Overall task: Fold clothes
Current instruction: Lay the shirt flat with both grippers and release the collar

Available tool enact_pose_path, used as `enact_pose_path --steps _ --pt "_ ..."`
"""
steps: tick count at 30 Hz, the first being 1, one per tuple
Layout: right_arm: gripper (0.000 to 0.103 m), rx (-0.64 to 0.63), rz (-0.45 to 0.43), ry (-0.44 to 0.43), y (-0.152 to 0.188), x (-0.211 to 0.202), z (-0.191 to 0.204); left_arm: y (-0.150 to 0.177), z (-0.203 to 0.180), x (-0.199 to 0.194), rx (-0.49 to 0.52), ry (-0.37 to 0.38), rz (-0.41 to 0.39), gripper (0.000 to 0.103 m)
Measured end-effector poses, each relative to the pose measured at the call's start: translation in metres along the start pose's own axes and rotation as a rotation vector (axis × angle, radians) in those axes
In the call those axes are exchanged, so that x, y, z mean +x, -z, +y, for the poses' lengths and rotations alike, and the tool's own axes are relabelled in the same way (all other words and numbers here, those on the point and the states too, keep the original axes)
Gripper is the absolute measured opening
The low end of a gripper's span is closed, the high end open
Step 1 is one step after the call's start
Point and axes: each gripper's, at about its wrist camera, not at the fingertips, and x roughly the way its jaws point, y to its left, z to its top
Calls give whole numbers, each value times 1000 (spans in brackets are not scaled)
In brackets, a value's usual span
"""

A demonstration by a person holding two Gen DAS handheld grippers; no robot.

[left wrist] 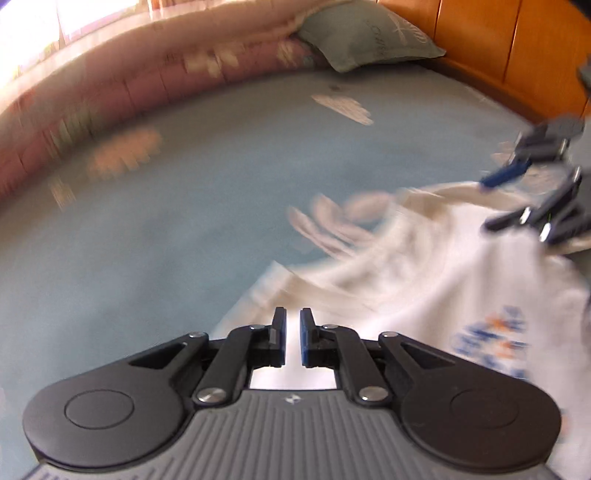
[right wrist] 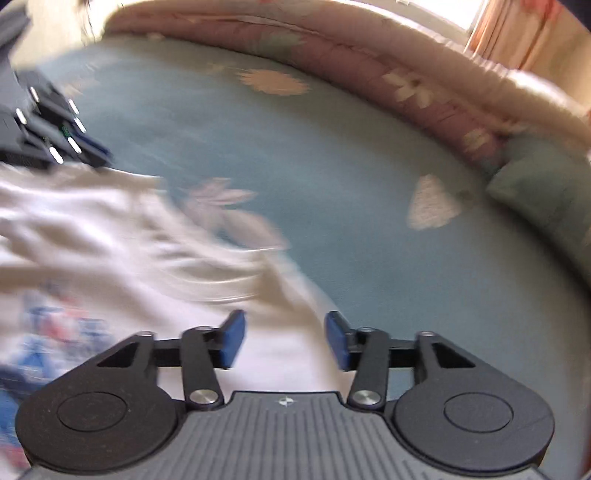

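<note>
so, white shirt mid-handling on the bed, both grippers on it

the white garment (left wrist: 417,258) with the blue and orange print is lying rumpled on the blue flowered bedsheet (left wrist: 184,206), bunched toward the near edge, not flat and not in a tidy fold. both views are smeared, so things are clearly moving.

my take on doing this bit well: get the cloth spread flat and taut between the two grippers before making any crease, keep both ends level, and lay it down slowly so it isn't dragging wrinkles along. whether this is spreading out or partway through a fold, i honestly can't tell from this.

gripper stuff:
- the left gripper (left wrist: 293,341) is nearly closed, just a thin slit between the blue pads, with white cloth showing through the gap. looks like it's pinching an edge of the garment, though the actual bite is hard to see.
- the right gripper (right wrist: 284,341) is standing wide apart, hovering over the garment's edge with cloth underneath and between the fingers but nothing clamped.

the pink floral quilt (left wrist: 122,85) and the green pillow (left wrist: 365,33) are sitting well apart at the far side, out of the way.
</note>
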Motion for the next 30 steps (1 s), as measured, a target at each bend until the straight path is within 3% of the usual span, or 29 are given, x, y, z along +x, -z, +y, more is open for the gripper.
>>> enact_pose_path --steps 3,6,9,10,12,17,19,21,25,28,30 --pt "61 74 47 -69 17 7 22 20 -7 8 -78 49 64 12" --pt "65 117 50 -41 29 22 34 30 1 21 -102 -26 48 12" --pt "83 131 9 28 18 38 27 17 11 30 -59 -98 -14 15" --pt "93 141 2 45 12 46 22 10 16 35 -60 -107 -24 15" --pt "103 163 2 44 5 50 16 -2 28 41 -92 -84 -41 20" --pt "103 207 -1 27 -1 39 12 -12 25 23 -80 -128 -19 17" --pt "103 224 -2 20 -3 34 11 -1 21 3 -127 -82 -26 24" --pt "103 238 -2 10 -2 27 13 12 15 -17 -171 -29 -23 40" --pt "103 233 19 -46 32 -3 47 48 -11 -34 -184 45 27 43" --pt "103 226 65 -58 61 -3 72 77 -19 -27 -174 11 71 45" --pt "103 198 49 -30 78 0 84 91 -16 -30 -172 1 76 45"
